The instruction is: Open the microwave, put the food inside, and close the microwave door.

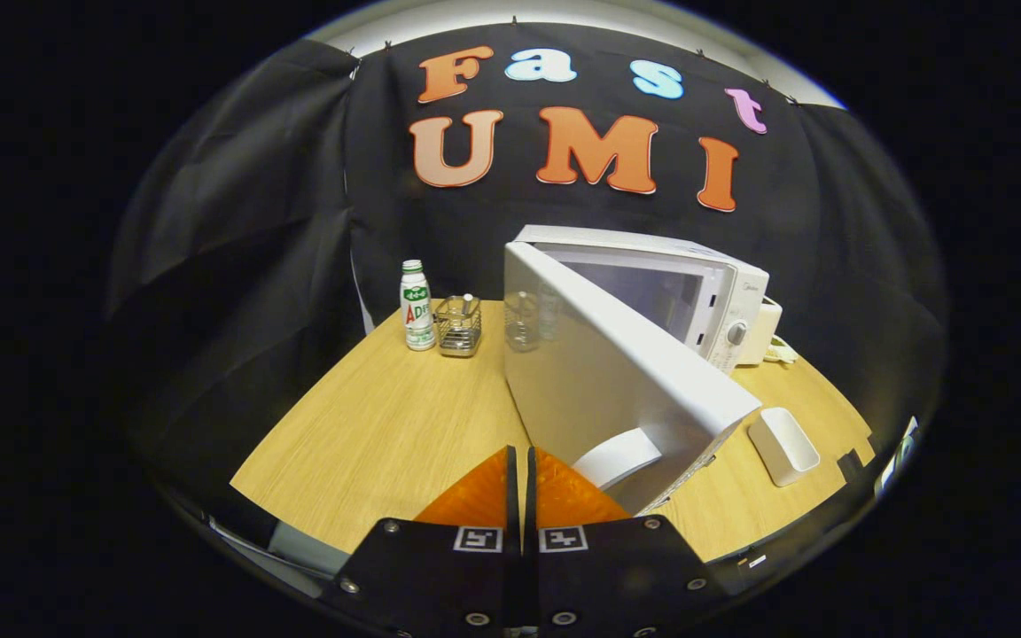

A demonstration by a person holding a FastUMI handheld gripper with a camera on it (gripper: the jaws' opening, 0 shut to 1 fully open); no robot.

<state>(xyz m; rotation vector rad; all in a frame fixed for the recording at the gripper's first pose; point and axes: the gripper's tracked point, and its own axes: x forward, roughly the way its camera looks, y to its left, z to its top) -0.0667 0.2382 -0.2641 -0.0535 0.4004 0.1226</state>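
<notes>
Black cloth is hung around the light wooden table (386, 425), on which the white microwave (705, 283) is stood with its white door (608, 372) swung wide open. Just beside the door's near edge, the orange-fingered hand-held gripper (519, 478) is seen clenched on nothing. A white rectangular dish (783, 445) is set nearby.

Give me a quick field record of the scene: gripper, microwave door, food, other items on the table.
gripper: fingers closed together, nothing between them
microwave: on the wooden table, toward its back
door: swung open, its edge just ahead of the fingers
white dish: on the table, right of the door, apparently empty
bottle: upright, left of the microwave
wire basket: beside the bottle
food inside microwave: cannot tell; the door hides most of the cavity
</notes>
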